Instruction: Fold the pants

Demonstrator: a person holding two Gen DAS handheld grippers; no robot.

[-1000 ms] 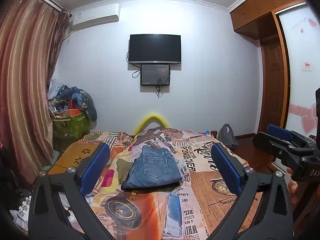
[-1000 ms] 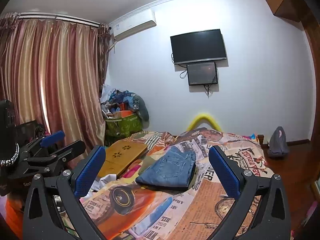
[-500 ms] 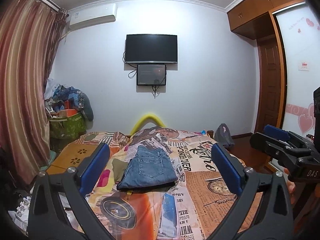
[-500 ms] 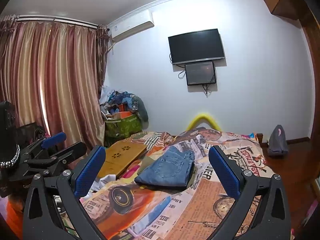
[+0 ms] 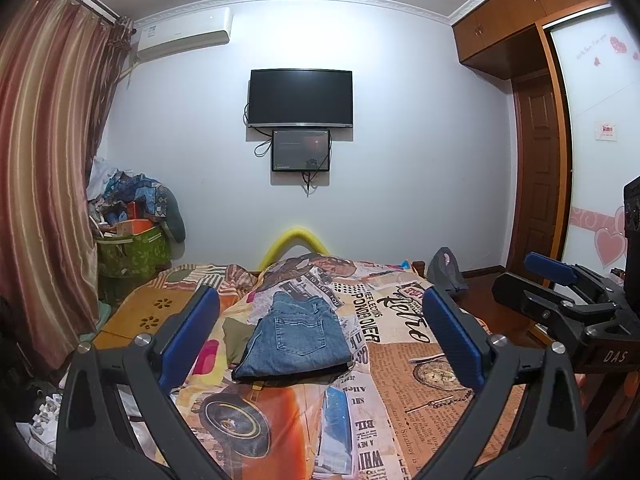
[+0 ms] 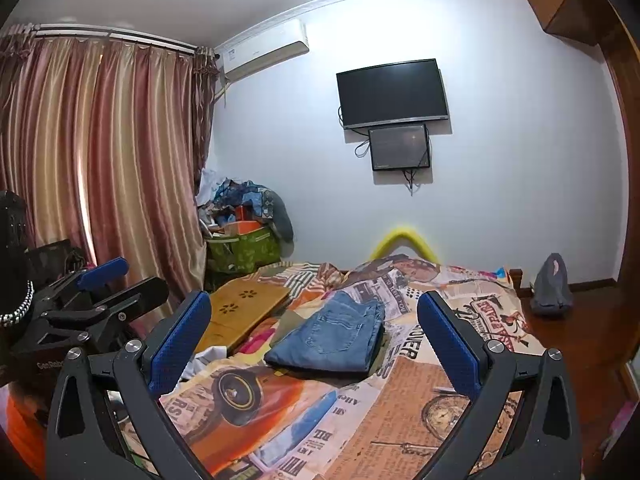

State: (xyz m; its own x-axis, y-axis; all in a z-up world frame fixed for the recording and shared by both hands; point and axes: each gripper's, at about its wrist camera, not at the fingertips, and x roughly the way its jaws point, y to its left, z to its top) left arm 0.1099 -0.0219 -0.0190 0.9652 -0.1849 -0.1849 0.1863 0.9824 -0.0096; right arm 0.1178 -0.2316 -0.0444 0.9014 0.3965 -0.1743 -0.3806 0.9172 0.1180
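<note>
Olive cloth [image 5: 236, 334] mostly under jeans [image 5: 298, 340]; small screen [image 5: 301, 150] txt too blurry.

The pants [image 5: 296, 338] are blue denim cloth, a bit rough, with stitched seams, lying folded on the bed cover [image 5: 404, 364]. The bed cover is soft printed cloth, matt, with creases. Left of the pants lies a wooden board [image 6: 240, 312], smooth and light brown. The left tongs [image 5: 320, 340] and the right tongs [image 6: 314, 340] have matt black plastic arms, shiny metal screws and blue pads [image 6: 178, 342] with a bumpy, rubbery look. Far behind the pants hangs a glossy black screen [image 5: 301, 98]. The curtain [image 6: 120, 152] is shiny striped cloth.
</note>
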